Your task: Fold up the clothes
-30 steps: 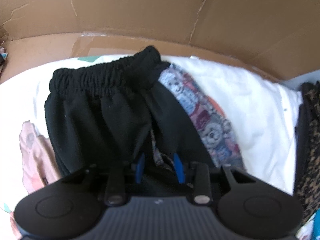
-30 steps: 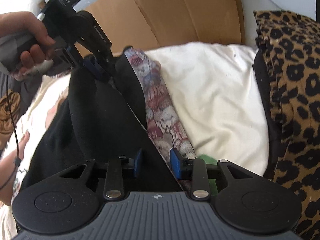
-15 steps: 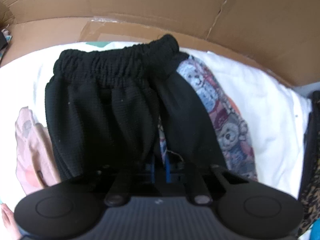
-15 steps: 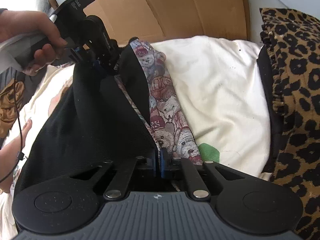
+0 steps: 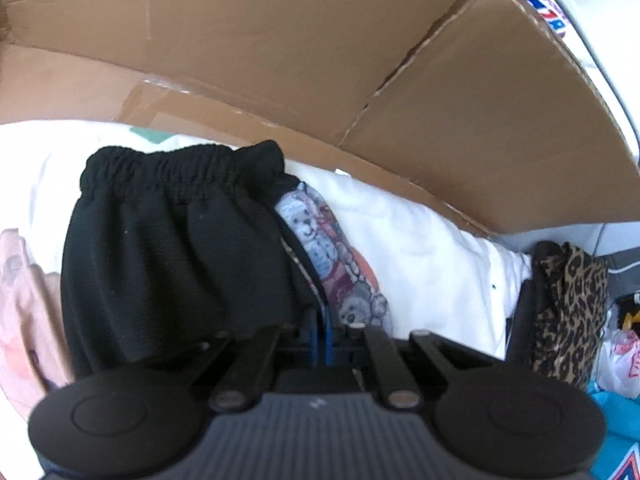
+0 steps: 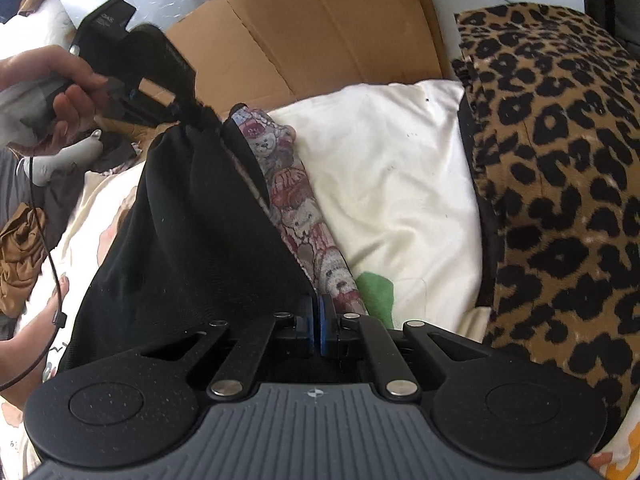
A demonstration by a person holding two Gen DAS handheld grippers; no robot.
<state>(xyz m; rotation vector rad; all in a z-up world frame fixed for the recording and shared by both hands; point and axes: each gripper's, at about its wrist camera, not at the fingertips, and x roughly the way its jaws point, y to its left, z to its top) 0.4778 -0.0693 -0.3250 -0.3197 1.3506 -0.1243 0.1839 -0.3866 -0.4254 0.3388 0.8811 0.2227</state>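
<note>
Shorts [image 6: 192, 240], black, hang stretched between both claws: left gripper [image 5: 320, 336] and right gripper [image 6: 319, 330] have each just closed, pinching an edge.

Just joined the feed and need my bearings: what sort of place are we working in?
Most likely a bedroom at home, working on a bed: a white pillow and a leopard-print blanket lie beside the black shorts, with flattened cardboard propped behind and other clothes scattered around.
</note>
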